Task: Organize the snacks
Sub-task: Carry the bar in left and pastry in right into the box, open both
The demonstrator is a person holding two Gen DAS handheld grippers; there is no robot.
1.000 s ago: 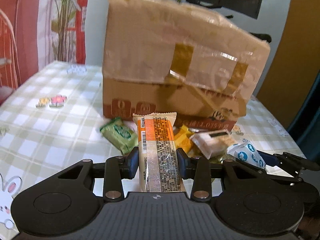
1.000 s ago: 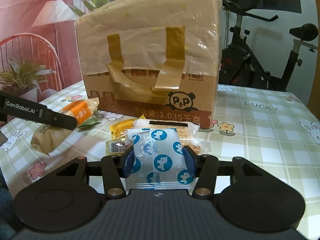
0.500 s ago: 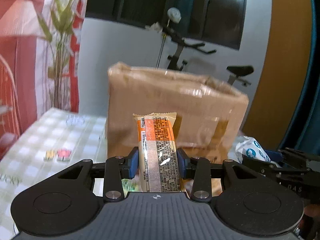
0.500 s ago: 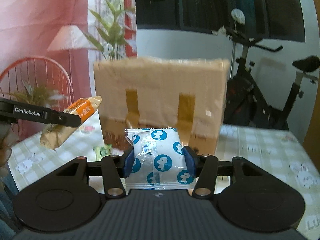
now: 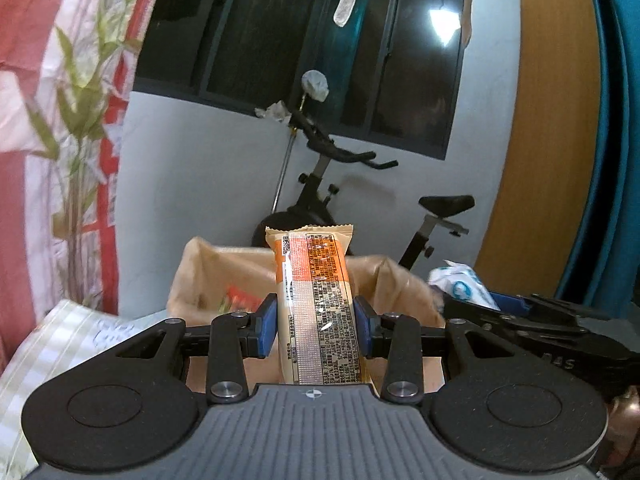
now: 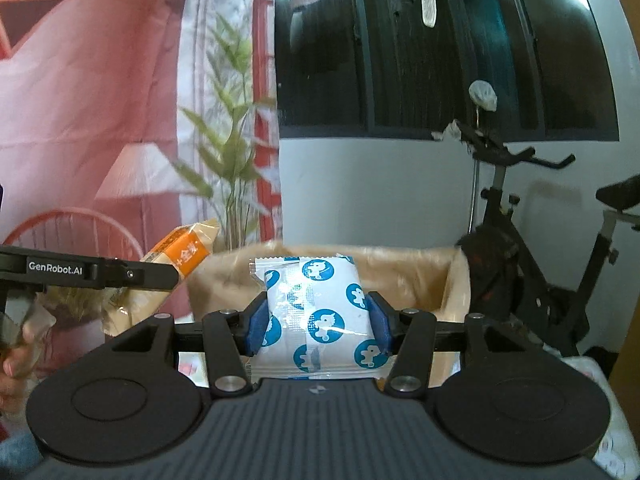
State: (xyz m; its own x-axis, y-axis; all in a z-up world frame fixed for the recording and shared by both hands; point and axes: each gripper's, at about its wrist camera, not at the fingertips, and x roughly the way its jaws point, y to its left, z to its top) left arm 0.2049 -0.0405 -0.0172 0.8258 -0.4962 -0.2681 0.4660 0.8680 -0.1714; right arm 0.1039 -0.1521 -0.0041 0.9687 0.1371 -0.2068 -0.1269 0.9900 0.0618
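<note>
My left gripper is shut on an orange and cream snack bar, held upright at the near rim of the open cardboard box. My right gripper is shut on a white packet with blue round prints, held just before the box's open top. Each gripper shows in the other's view: the right one with its packet at the right, the left one with its bar at the left. A red wrapper lies inside the box.
The checked tablecloth shows at lower left. An exercise bike stands behind the table by the grey wall. A plant and a pink curtain are at the left.
Both grippers have risen from table height, holding their snacks, up to the box's open top. The loose snacks on the table have dropped out of view.
</note>
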